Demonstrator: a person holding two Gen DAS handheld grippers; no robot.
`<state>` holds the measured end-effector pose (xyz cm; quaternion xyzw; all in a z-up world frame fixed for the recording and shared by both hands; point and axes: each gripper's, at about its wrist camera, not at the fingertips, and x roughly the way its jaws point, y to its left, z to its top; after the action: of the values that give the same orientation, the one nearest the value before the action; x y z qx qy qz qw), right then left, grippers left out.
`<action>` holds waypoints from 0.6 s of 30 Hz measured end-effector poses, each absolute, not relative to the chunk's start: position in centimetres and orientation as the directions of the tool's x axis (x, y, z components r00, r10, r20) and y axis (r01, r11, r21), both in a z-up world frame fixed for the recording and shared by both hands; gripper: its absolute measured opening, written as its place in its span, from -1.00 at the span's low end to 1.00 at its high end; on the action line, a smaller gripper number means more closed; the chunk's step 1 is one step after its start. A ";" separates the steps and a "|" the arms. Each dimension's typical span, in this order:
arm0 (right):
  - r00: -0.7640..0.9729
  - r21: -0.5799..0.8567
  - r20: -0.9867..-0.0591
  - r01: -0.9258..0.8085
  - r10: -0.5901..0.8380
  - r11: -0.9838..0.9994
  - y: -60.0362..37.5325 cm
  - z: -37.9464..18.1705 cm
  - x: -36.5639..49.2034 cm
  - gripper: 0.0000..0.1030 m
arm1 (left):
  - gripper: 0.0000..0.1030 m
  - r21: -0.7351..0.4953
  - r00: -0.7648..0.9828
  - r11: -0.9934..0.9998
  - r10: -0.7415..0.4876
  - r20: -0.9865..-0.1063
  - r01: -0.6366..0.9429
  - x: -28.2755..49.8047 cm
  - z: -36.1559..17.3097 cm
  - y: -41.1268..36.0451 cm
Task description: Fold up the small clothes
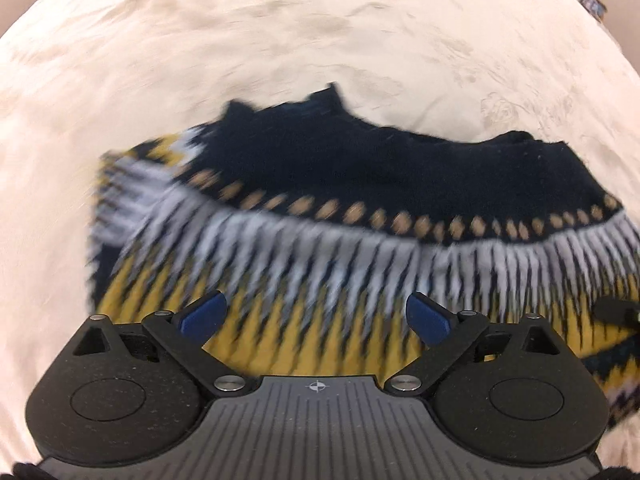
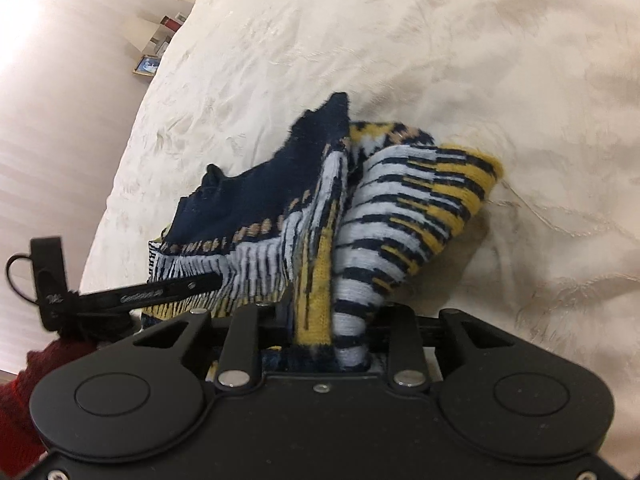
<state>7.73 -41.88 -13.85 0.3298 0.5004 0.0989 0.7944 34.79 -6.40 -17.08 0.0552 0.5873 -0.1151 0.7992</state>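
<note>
The right hand-held gripper is clamped on a bunched fold of the knitted garment, a small navy, white and mustard patterned piece; yellow and striped cloth rises straight out from between its closed fingers. Ahead of it the lifted part stands up in a loose peak, with the navy band falling away to the left and a striped flap drooping to the right.

The left hand-held gripper hovers over the same knitted garment with its blue fingertips spread wide apart and nothing between them. The mustard zone lies just under and ahead of it, the white fringe pattern beyond that, the navy band farthest off. The picture is smeared here, so contact with the cloth cannot be told.

This looks like the middle of a fold: one edge is raised, the rest lies on the bed. The next move probably calls for carrying the held edge across the flat part, with the open gripper pinning or catching a second corner so the layers line up.

Around them, the cream bedspread is rumpled. A black tool part reaches in from the left of the right gripper, touching the cloth. A framed picture and other small items stand far off, beyond the bed's edge. The drooping flap may fold under itself.
</note>
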 end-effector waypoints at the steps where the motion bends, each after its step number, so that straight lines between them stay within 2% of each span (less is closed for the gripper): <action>1: 0.480 0.614 -0.735 0.170 0.479 0.771 -41.4 -13.3 7.8 -0.28 | 0.89 -0.048 0.288 0.968 -0.121 -0.950 0.245 34.1 -16.8 -5.4; 8: 0.464 0.529 -0.779 0.126 0.421 0.839 -37.3 -10.0 9.0 -0.29 | 0.89 -0.054 0.295 0.977 -0.114 -0.949 0.204 30.2 -15.4 1.9; 18: 0.444 0.484 -0.789 0.023 0.425 0.875 -28.1 -6.9 11.3 -0.31 | 0.90 -0.117 0.308 0.984 -0.153 -0.939 0.131 29.2 -12.7 8.4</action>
<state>11.34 -28.08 -6.87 0.2182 0.5128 0.1225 0.8212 29.18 8.43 -12.73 -0.0094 0.5816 -0.0879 0.8086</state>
